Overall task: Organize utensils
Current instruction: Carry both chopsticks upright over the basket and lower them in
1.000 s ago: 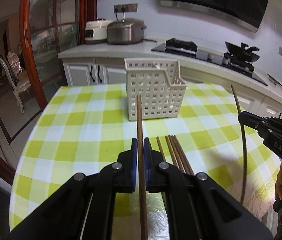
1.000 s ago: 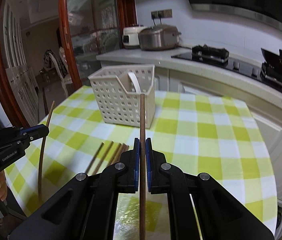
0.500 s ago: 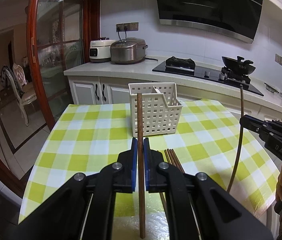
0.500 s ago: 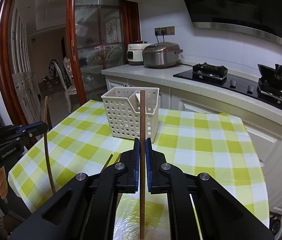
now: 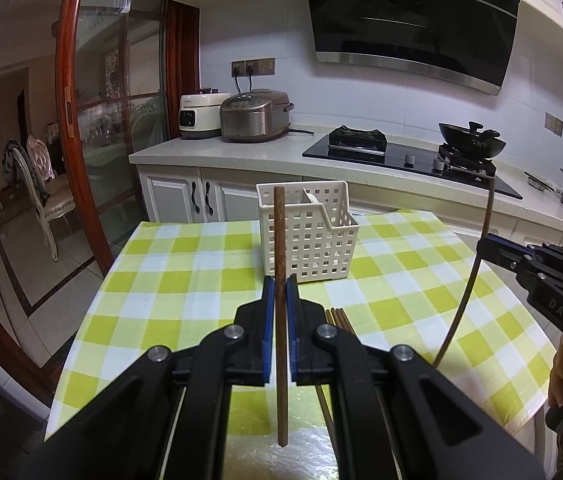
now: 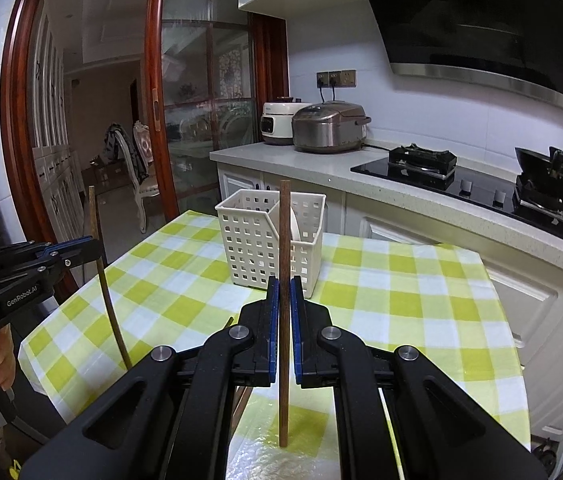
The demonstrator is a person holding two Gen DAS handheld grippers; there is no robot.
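My left gripper (image 5: pixel 280 284) is shut on a brown chopstick (image 5: pixel 280 240), held upright above the table. My right gripper (image 6: pixel 284 284) is shut on another brown chopstick (image 6: pixel 284 232), also upright. Each gripper shows in the other's view, the right gripper (image 5: pixel 485 240) and the left gripper (image 6: pixel 95 246), both lifted well above the checked tablecloth. A white perforated utensil basket (image 5: pixel 307 232) stands at the far middle of the table, also in the right wrist view (image 6: pixel 271 236), with something white inside. Several more chopsticks (image 5: pixel 339 318) lie on the cloth near me.
The table has a yellow-green checked cloth (image 5: pixel 185 264). Behind it runs a kitchen counter (image 5: pixel 273 152) with a rice cooker (image 5: pixel 255 116), a stove (image 5: pixel 357 142) and a wok (image 5: pixel 471 142). A glass door with a red frame (image 5: pixel 69 120) stands at the left.
Both grippers have risen and pulled back with their chopsticks still held upright. The basket and table look smaller and lower, and more of the kitchen wall shows.
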